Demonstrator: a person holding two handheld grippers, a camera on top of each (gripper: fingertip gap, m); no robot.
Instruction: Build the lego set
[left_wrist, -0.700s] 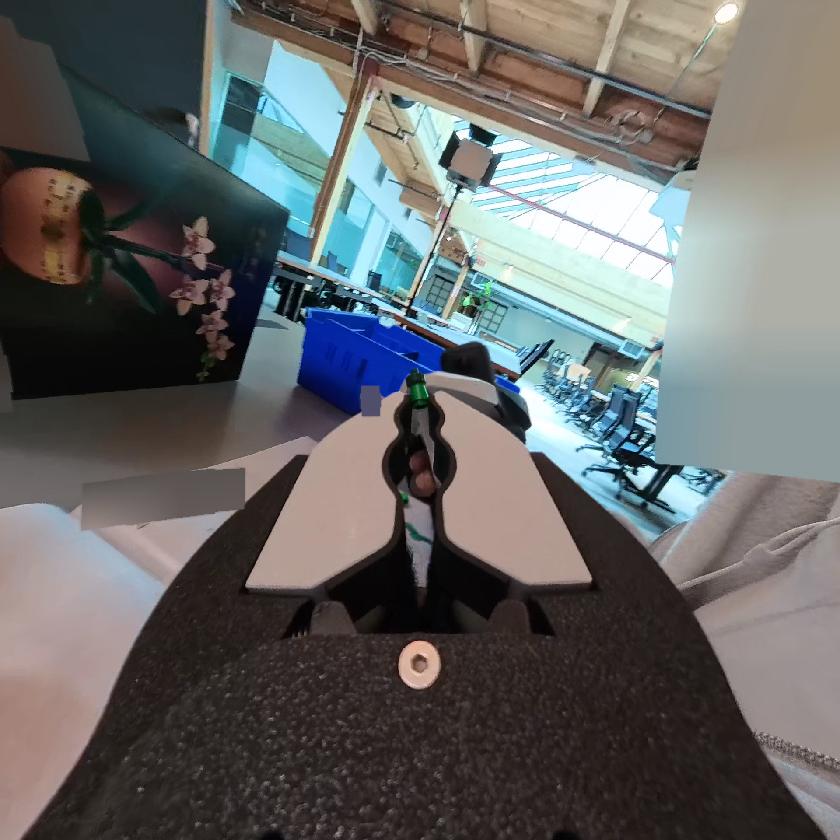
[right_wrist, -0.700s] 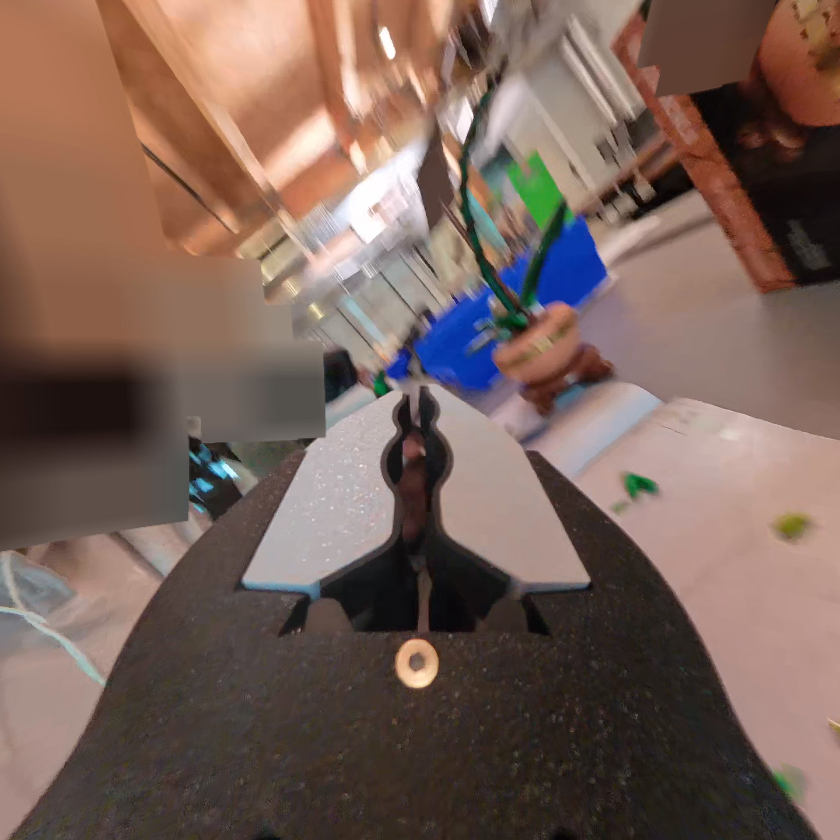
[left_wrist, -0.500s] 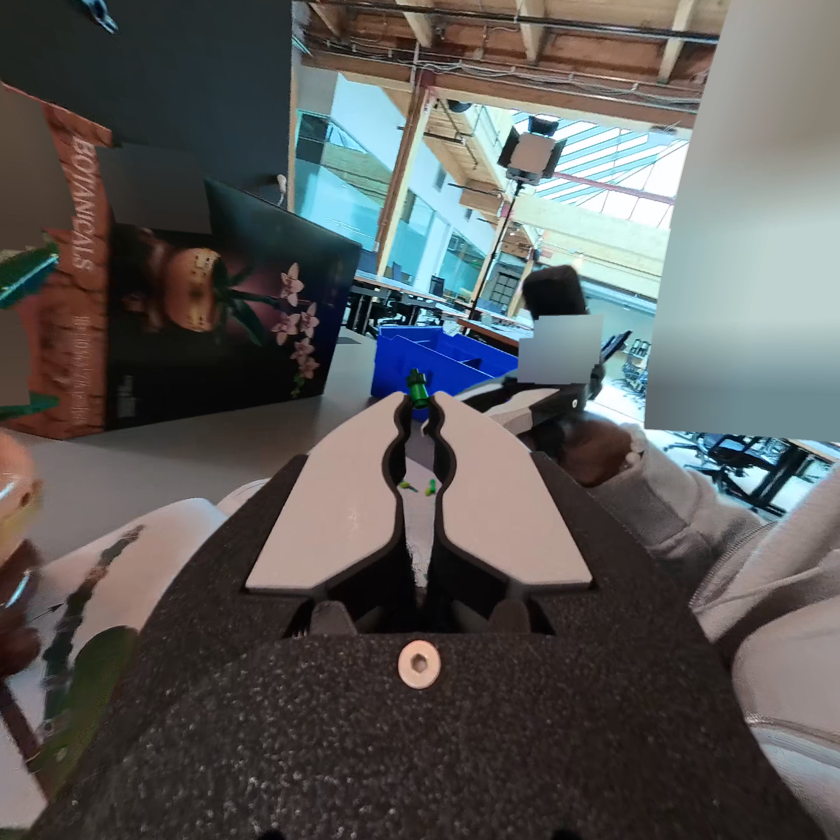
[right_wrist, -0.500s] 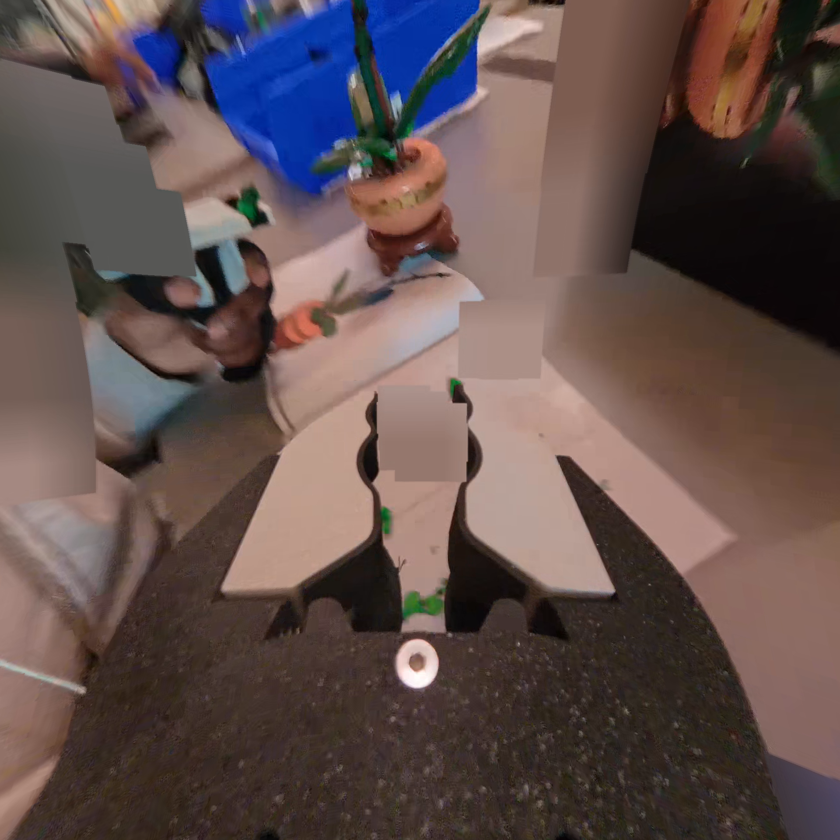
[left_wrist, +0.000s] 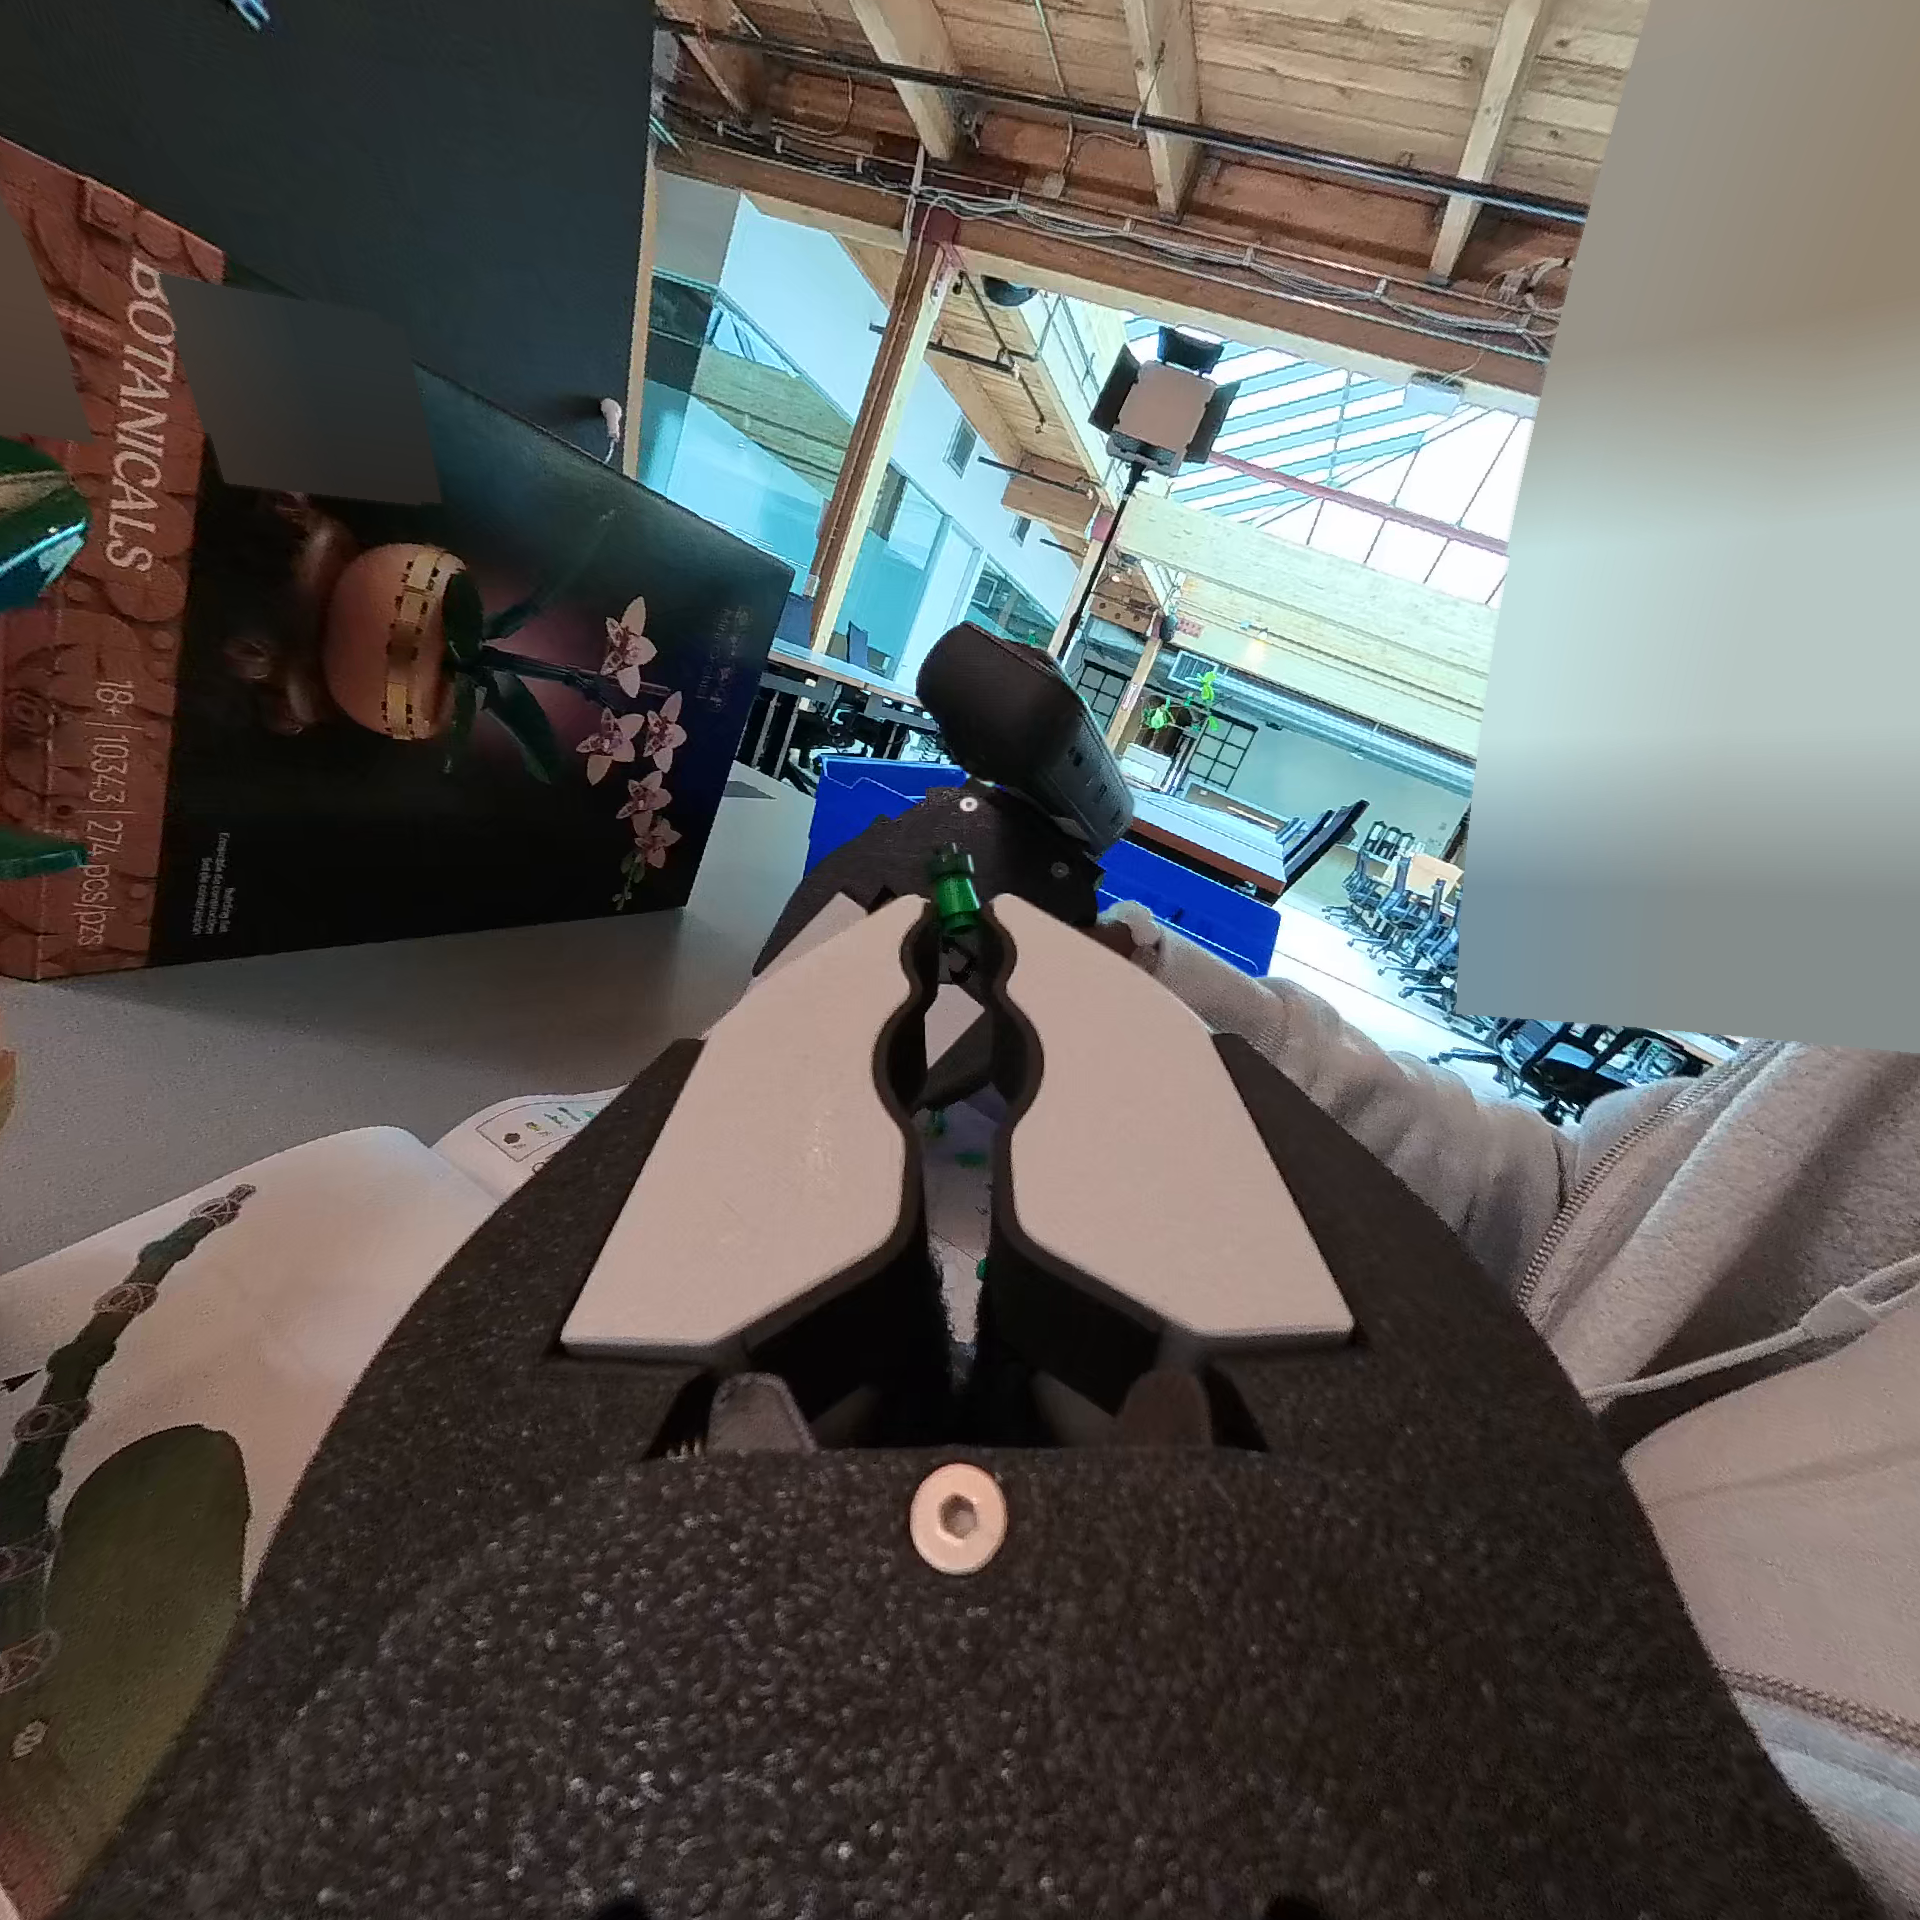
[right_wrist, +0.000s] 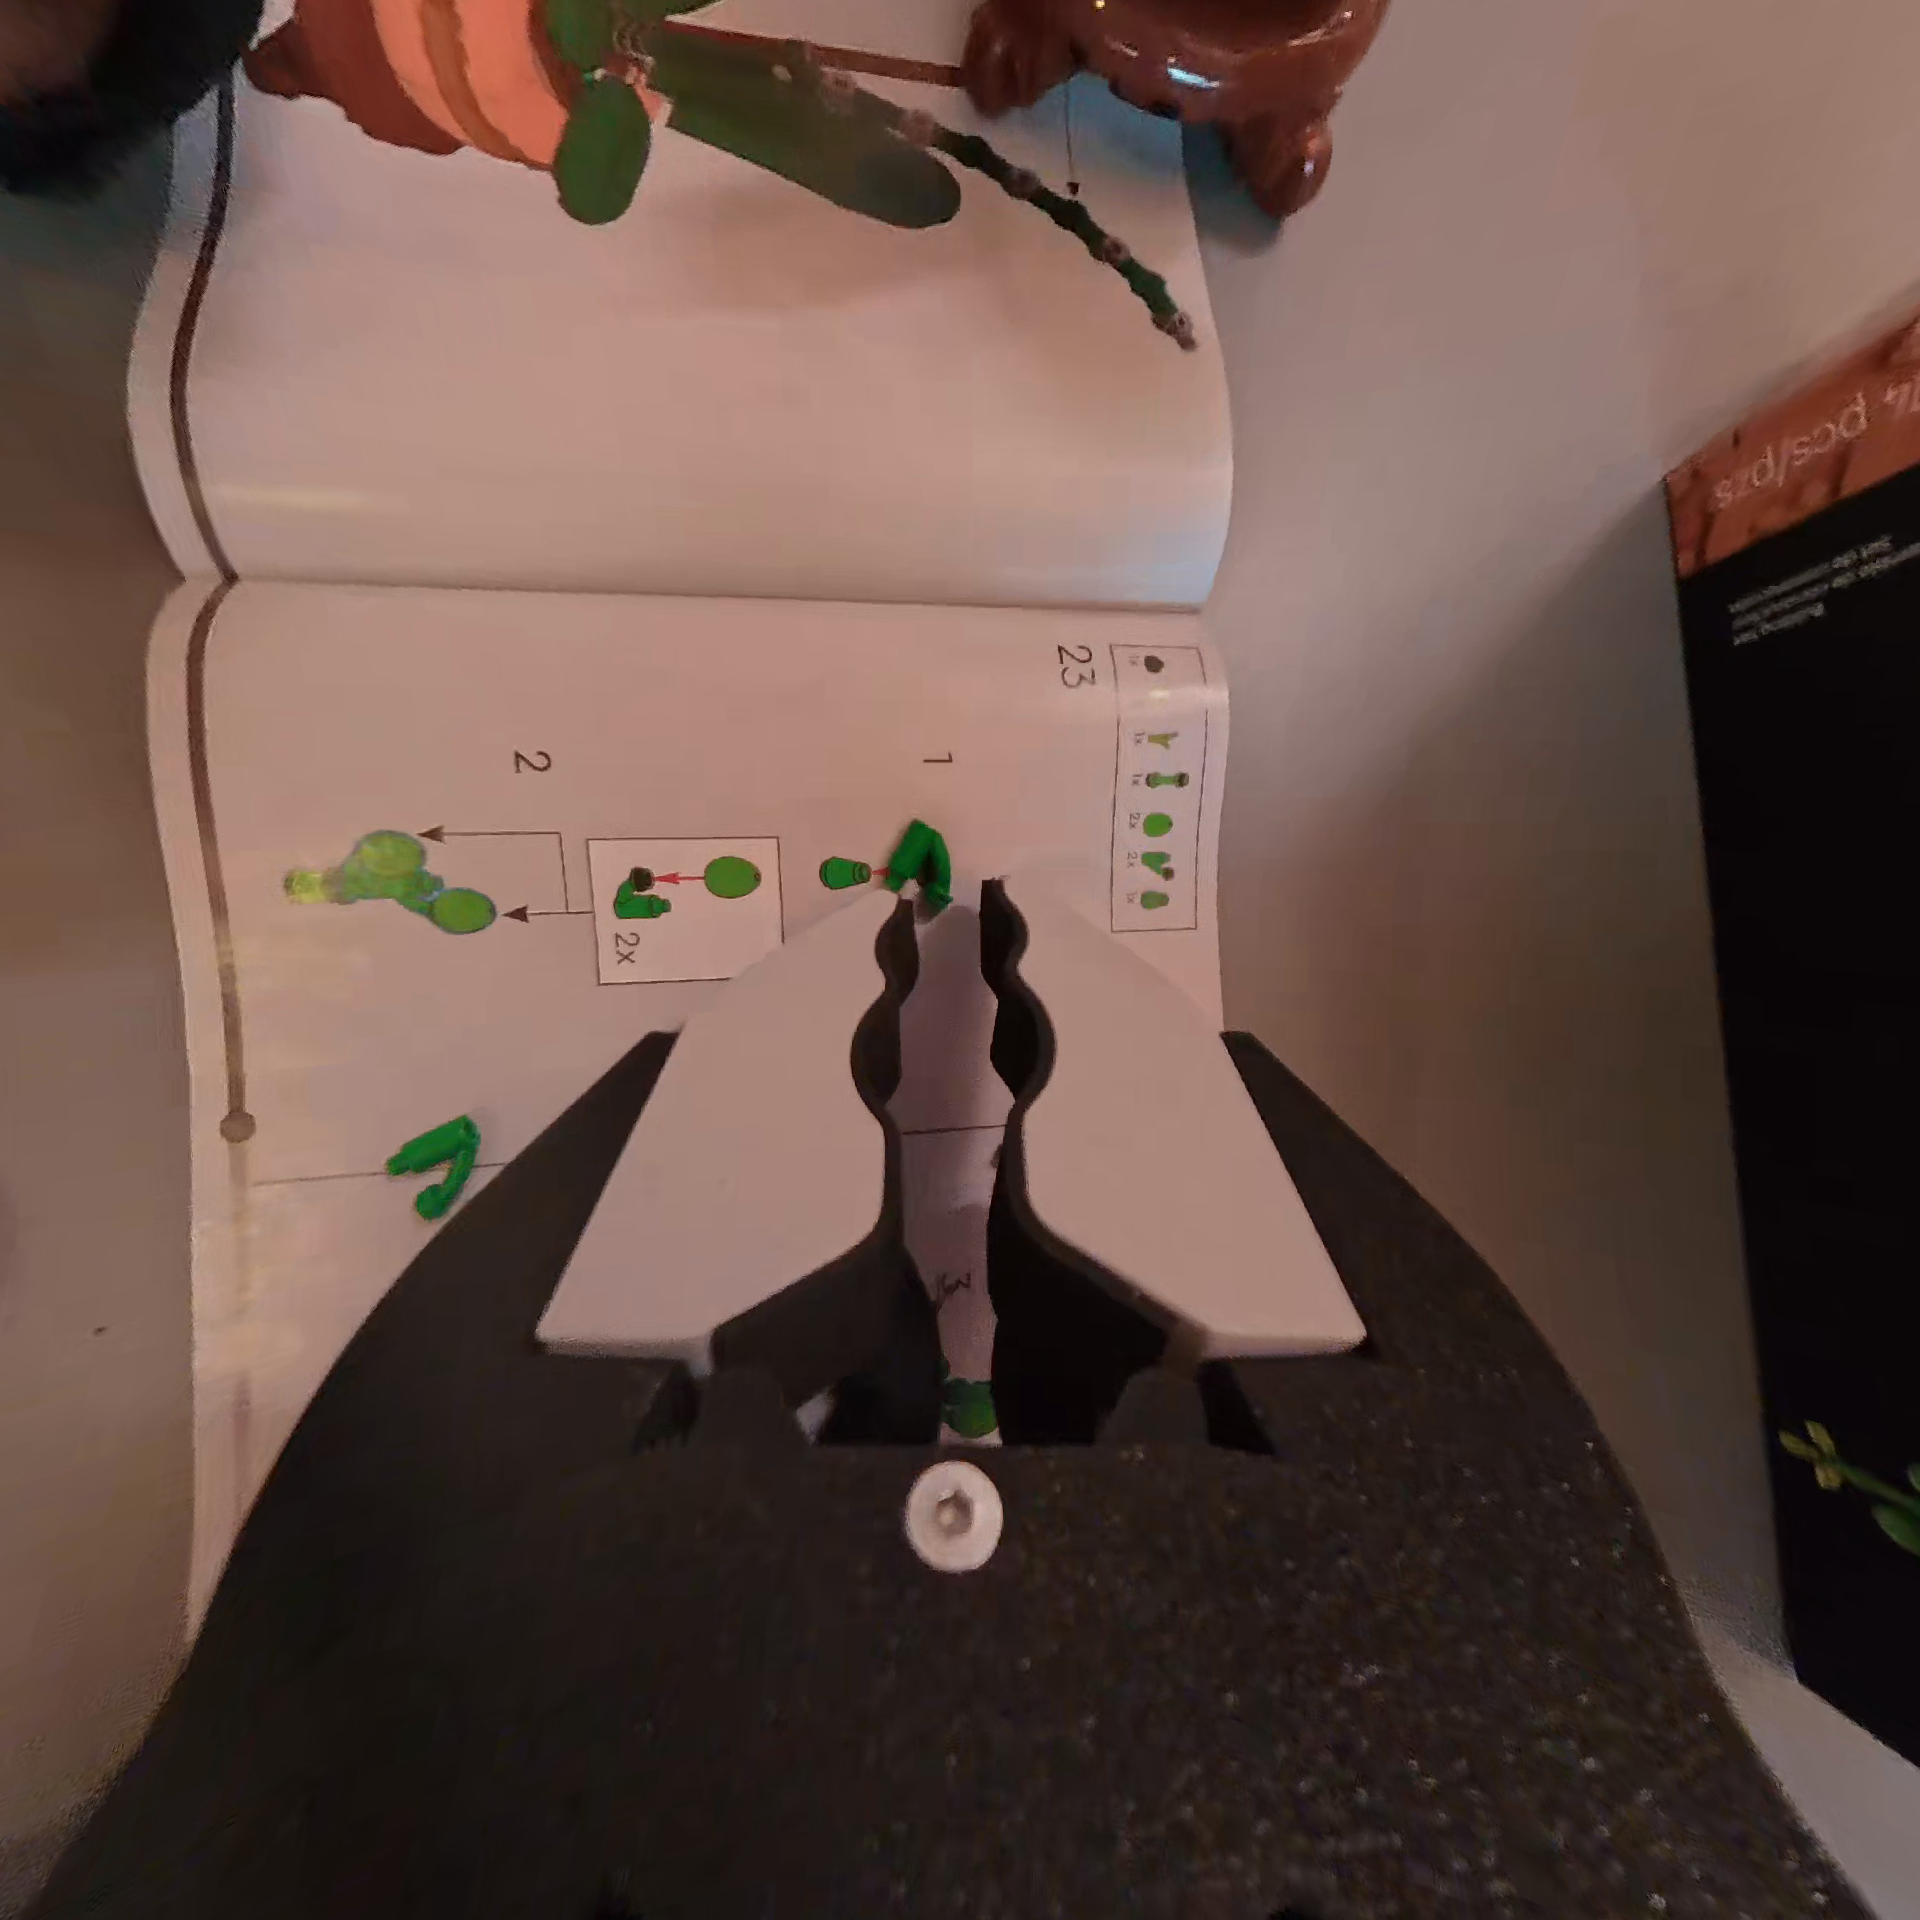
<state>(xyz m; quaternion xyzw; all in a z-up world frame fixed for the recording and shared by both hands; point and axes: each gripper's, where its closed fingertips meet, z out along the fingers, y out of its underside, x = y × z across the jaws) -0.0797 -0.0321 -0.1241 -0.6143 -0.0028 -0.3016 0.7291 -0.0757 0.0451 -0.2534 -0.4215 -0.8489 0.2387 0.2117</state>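
My left gripper is shut on a small dark green Lego peg that sticks out past its tips, held above the table. My right gripper is open and empty, pointing down at the open instruction booklet. A green forked Lego piece lies on the page just at its left fingertip. A second green forked piece lies on the page to the left. A light green piece shows under the gripper's base. The brown base of the Lego flower pot stands at the booklet's far edge.
The Lego set box stands at the left; it also shows at the right of the right wrist view. A blue bin sits behind. The right gripper's black housing and a grey sleeve are close ahead. About 15 cm separates my left fingertips from my right. The Lego flower pot is about equally far from each gripper, around 15 cm.
My right gripper has opened and swung down from pointing across the room to pointing at the booklet page. My left gripper has turned slightly left, still holding the green peg.
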